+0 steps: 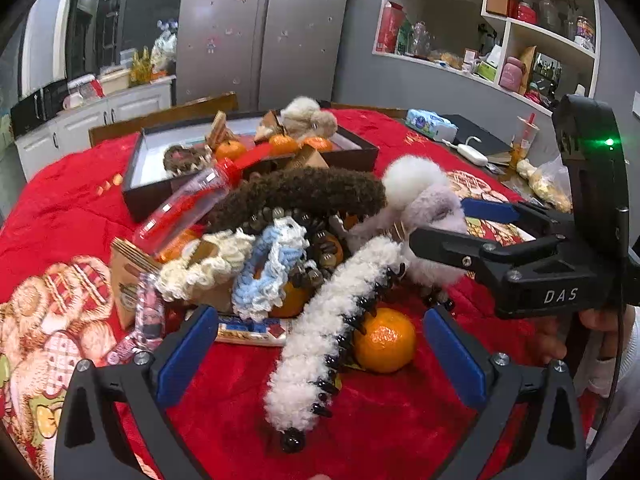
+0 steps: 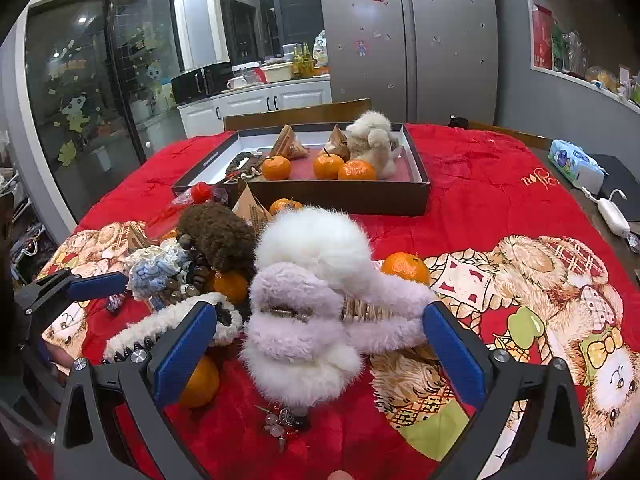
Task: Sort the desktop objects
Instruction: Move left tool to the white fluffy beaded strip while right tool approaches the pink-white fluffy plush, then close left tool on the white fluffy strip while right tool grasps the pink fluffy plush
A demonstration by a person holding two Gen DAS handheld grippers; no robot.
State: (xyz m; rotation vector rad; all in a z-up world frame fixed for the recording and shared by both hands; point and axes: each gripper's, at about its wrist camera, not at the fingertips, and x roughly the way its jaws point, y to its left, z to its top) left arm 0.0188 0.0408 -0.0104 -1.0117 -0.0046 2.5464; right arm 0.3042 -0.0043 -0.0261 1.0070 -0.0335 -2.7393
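Note:
A pile of objects lies on the red cloth: a white fluffy hair claw [image 1: 320, 336], a brown fluffy claw [image 1: 296, 196], crocheted scrunchies [image 1: 264, 268], beads, a clear bottle [image 1: 188, 204] and tangerines [image 1: 384, 340]. My left gripper [image 1: 320, 344] is open, its blue pads either side of the white claw. My right gripper [image 2: 316, 340] is open around a lilac-white fluffy claw [image 2: 304, 320]; it also shows in the left wrist view [image 1: 444, 220]. The dark box [image 2: 344, 196] holds tangerines, wrapped wedges and a beige fluffy claw [image 2: 372, 140].
A tissue pack [image 2: 576, 164], a white charger [image 2: 612, 212] and a dark pad lie at the table's right edge. A drink cup [image 1: 524, 136] and a snack bag [image 1: 548, 184] stand there too. Chairs stand behind the table.

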